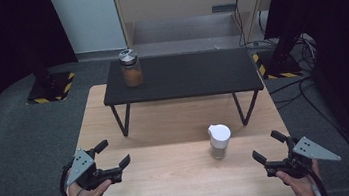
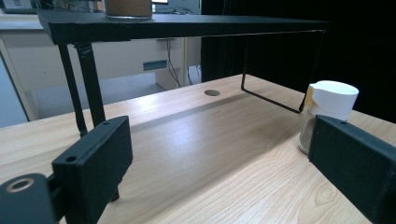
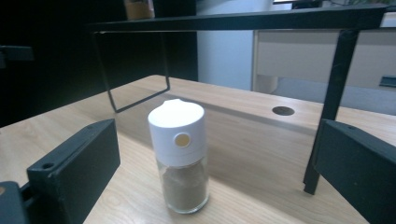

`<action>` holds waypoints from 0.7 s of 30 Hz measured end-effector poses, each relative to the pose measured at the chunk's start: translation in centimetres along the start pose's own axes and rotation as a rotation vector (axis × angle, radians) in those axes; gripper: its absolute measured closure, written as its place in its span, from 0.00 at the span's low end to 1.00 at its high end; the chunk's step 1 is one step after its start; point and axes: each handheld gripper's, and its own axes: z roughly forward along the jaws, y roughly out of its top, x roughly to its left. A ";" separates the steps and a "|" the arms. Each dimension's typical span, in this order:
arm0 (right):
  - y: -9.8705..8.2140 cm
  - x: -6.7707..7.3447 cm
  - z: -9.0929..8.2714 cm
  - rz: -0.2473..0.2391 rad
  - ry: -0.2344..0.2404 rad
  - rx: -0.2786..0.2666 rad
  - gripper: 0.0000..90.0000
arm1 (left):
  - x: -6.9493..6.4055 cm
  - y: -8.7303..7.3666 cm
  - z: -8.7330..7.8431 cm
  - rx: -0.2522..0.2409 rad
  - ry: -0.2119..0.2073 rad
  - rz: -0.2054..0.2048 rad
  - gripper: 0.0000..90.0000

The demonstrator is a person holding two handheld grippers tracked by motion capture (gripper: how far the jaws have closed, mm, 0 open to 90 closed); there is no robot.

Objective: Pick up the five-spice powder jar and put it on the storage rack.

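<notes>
while standing upright on the wooden table (image 1: pixel 173 189), sitting between both tools: white-capped spice jar (image 1: pixel 219 141). hovering wide open and empty, left gripper (image 1: pixel 114 155) and right gripper (image 1: pixel 268 147). resting behind on the black shelf (image 1: pixel 185 76), brown-filled jar (image 1: pixel 131 68); rising nearby, thin shelf legs (image 3: pixel 327 116).

Each black tool (image 1: pixel 115 153) (image 1: pixel 273 147) carries a grey three-cornered plate and a trailing cable.
</notes>
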 end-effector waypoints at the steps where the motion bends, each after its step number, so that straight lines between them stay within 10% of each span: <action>1: -0.1 0.1 0.0 0.006 -0.006 -0.005 0.01 | 0.1 -0.1 -0.1 -0.005 0.004 0.002 0.06; 21: -0.8 -0.1 -0.8 0.025 -0.045 -0.050 0.01 | 1.2 0.4 -0.2 0.018 -0.048 0.012 0.05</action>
